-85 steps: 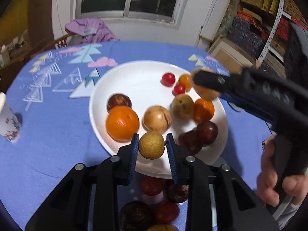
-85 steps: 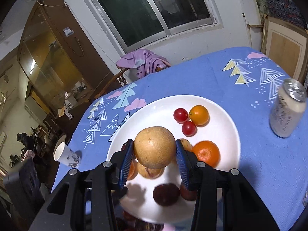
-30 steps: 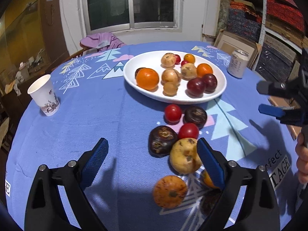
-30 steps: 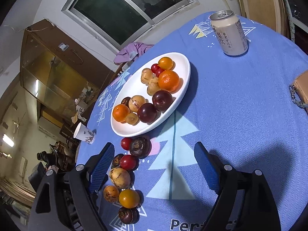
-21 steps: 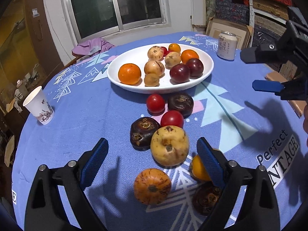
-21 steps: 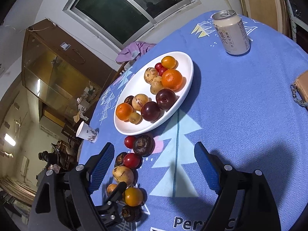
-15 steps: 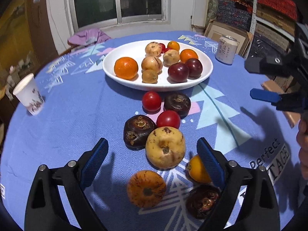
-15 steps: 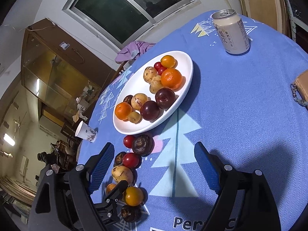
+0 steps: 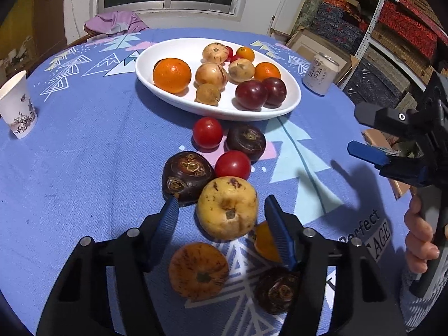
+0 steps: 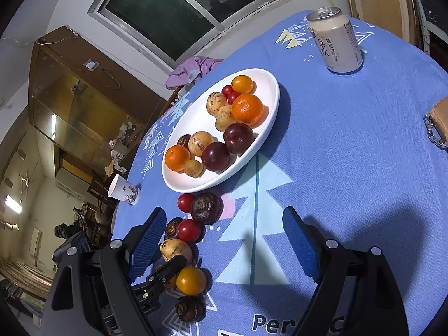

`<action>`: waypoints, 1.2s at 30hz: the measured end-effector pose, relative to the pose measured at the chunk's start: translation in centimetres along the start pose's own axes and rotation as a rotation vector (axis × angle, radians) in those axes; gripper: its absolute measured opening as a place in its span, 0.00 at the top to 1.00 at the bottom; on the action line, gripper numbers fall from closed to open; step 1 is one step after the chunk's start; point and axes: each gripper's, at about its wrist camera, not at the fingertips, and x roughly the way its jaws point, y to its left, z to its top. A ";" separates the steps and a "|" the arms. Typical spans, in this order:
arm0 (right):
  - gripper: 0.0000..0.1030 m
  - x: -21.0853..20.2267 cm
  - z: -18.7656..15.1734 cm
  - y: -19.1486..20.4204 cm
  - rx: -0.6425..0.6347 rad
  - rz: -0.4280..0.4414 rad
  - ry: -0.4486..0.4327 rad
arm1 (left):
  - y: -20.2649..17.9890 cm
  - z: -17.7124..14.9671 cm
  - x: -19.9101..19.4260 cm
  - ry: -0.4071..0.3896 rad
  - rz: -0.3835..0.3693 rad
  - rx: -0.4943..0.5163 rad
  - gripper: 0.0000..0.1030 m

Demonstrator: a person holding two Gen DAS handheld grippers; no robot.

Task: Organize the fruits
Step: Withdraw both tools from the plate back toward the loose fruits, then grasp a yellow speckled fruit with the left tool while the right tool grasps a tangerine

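Observation:
A white plate (image 9: 291,103) (image 10: 268,128) holds oranges, plums, pale pears and small tomatoes. Loose fruit lies on the blue cloth in front of it. My left gripper (image 9: 221,218) is open, its blue pads on either side of a big yellow pear (image 9: 226,208) (image 10: 175,249), not clearly touching it. Around it lie a dark chestnut-like fruit (image 9: 186,177), two red tomatoes (image 9: 232,165) (image 9: 207,133), a brown-orange fruit (image 9: 198,270) and a small orange one (image 9: 264,242) (image 10: 191,280). My right gripper (image 10: 221,238) is wide open and empty above bare cloth; it shows at the right of the left wrist view (image 9: 364,131).
A drink can (image 9: 319,74) (image 10: 337,42) stands right of the plate. A paper cup (image 9: 16,106) (image 10: 123,190) stands at the far left. A tan pouch (image 10: 439,123) lies at the right table edge. Shelves of boxes stand behind on the right.
My left gripper has moved forward and down over the loose fruit and its jaws have narrowed around the yellow pear. The right gripper has hardly moved and stays wide open.

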 end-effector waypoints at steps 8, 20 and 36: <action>0.16 0.1 -0.1 0.0 0.001 -0.001 0.003 | 0.4 0.0 0.3 0.010 -0.020 -0.019 0.50; 0.16 0.9 -0.8 1.6 -0.105 0.004 0.045 | 3.2 -0.3 -2.7 -0.055 0.035 -0.059 0.58; 0.47 5.8 -6.9 6.8 -0.380 0.042 0.307 | 7.1 -1.2 -3.7 -0.077 0.132 -0.139 0.58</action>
